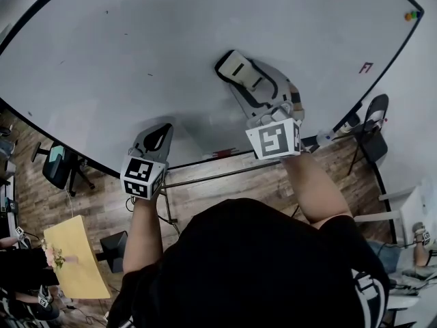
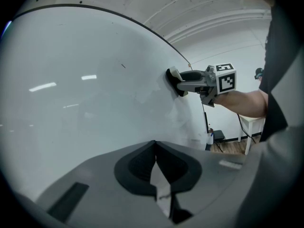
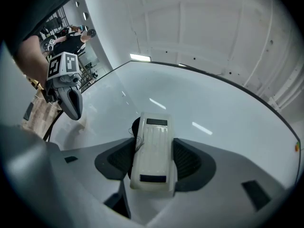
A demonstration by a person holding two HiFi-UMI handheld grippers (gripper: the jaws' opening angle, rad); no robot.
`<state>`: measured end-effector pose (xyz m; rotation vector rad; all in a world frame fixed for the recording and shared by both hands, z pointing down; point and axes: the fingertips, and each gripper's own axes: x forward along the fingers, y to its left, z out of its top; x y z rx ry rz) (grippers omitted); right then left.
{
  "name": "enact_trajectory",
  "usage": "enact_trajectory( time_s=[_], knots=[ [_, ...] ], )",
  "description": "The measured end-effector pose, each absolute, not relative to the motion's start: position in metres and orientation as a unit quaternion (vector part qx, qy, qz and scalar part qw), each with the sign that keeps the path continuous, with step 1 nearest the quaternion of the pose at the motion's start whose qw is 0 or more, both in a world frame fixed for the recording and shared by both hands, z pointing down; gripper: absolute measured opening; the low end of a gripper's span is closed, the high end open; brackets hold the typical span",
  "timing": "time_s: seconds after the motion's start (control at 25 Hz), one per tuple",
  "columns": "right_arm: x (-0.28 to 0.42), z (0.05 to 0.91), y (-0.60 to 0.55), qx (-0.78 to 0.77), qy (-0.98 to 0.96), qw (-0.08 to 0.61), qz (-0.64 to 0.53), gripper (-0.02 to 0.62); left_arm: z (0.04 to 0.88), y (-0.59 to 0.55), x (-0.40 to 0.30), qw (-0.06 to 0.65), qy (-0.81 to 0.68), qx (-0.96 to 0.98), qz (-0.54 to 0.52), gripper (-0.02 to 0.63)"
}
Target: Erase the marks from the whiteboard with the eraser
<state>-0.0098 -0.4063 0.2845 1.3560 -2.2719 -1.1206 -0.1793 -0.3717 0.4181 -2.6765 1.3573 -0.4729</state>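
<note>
Whiteboard (image 1: 136, 60): large, white, dark-framed, upright in front of both grippers, its surface largely clean around them. Right gripper (image 3: 152, 164): held at the board, jaws clamped on the sides of the eraser. Left gripper (image 2: 154, 147): held to the left of the right gripper and apart from it, jaws closed tip to tip with nothing between them, pointing at the board; contact with the surface cannot be told. Eraser (image 3: 153, 137): white, oblong, between the right gripper's jaws, its dark pad against the board. Red mark (image 1: 366, 67): small, well to the right of the right gripper. Coloured dots (image 1: 410, 16): tiny, further right, near the frame.
</note>
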Motion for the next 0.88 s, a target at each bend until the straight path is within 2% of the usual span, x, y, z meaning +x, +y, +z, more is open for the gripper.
enact_trajectory(
  time_s=[0.4, 0.88],
  knots=[
    [0.042, 0.261, -0.415, 0.493, -0.776, 0.101, -0.380, 0.244, 0.417, -0.369, -0.157, 0.053, 0.432, -0.887, -0.155, 0.011],
    [0.107, 0.247, -0.427, 0.532, -0.782, 0.048, -0.321, 0.244, 0.421, -0.372, -0.141, 0.050, 0.418, -0.893, -0.159, 0.011]
  ],
)
